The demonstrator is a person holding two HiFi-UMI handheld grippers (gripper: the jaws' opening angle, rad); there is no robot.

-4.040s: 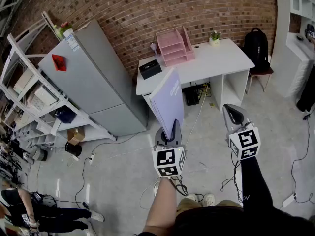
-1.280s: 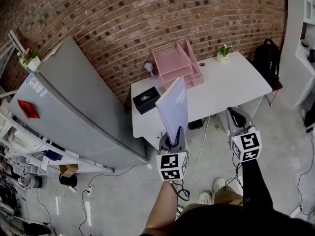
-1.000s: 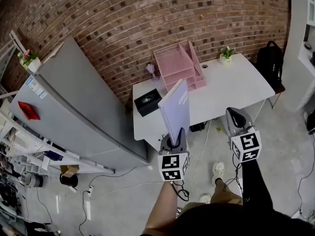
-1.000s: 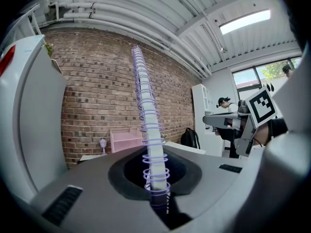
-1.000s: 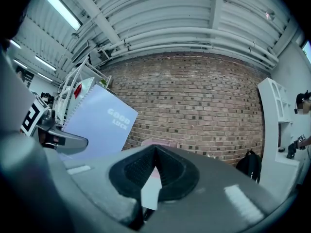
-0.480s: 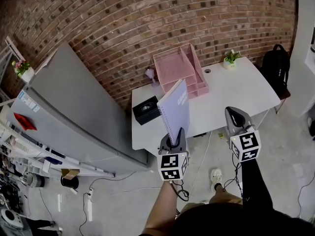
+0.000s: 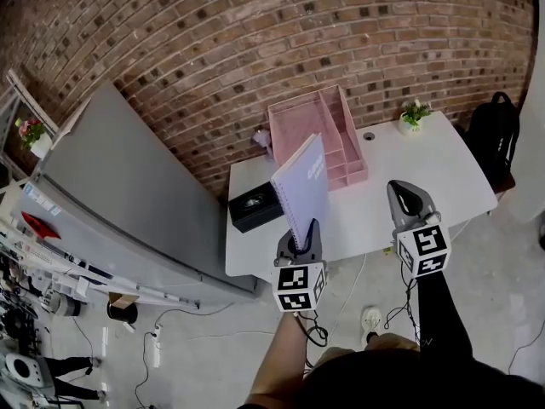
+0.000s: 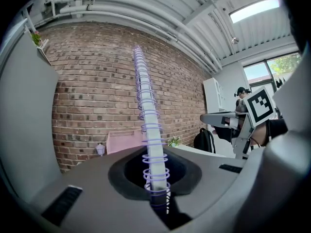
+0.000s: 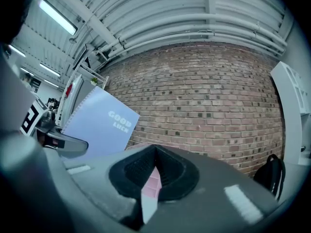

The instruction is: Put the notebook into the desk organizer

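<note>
From the head view alone we see the white desk (image 7: 409,164) top and the pink desk organizer (image 7: 317,135) tiers; the right gripper view alone shows cover lettering. The notebook (image 7: 302,186) is held aloft before the desk, long axis near upright, spiral edge facing the left gripper (image 7: 300,244) clamping its lower end; the right gripper (image 7: 407,201) is closed on nothing

The head camera looks steeply down from overhead, with the white desk (image 7: 409,169) toward 12 o'clock. Each gripper camera sits close behind its own jaws and faces the brick wall (image 7: 255,41) roughly level. All three views share the wall and the notebook (image 7: 302,190).
</note>
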